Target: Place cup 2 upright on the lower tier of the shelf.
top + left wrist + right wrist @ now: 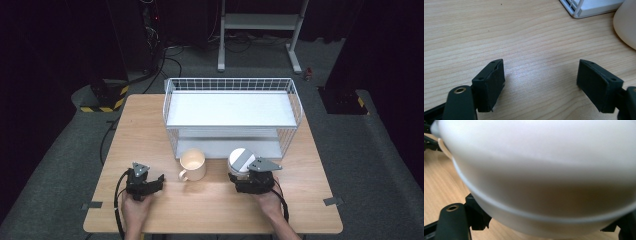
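In the high view the right gripper (248,176) sits at lower centre-right of the frame, its jaws either side of a white round container (241,161) that stands on the wooden table (150,115) just in front of the wire rack (232,107). The right gripper view puts the container's pale wall (544,170) right up against the lens, bulging between the two black jaws at the bottom corners; whether they already clamp it or only bracket it I cannot tell, since the contact faces are hidden behind the container. The container lies straight ahead of this gripper, toward the rack, upright, so the right hand is plainly the nearer one and any lift would go up and forward to a shelf. A cream mug (192,165) stands left of the container, apart from it, handle pointing toward the bottom of the frame. The left gripper (145,181) rests at lower left, jaws spread wide over bare wood in its own view (540,85), holding nothing; the mug's curved side (625,25) is cut off at the right edge there, and a corner of the rack (579,10) shows at top. The container's base and any lid seam are too blurred to make out
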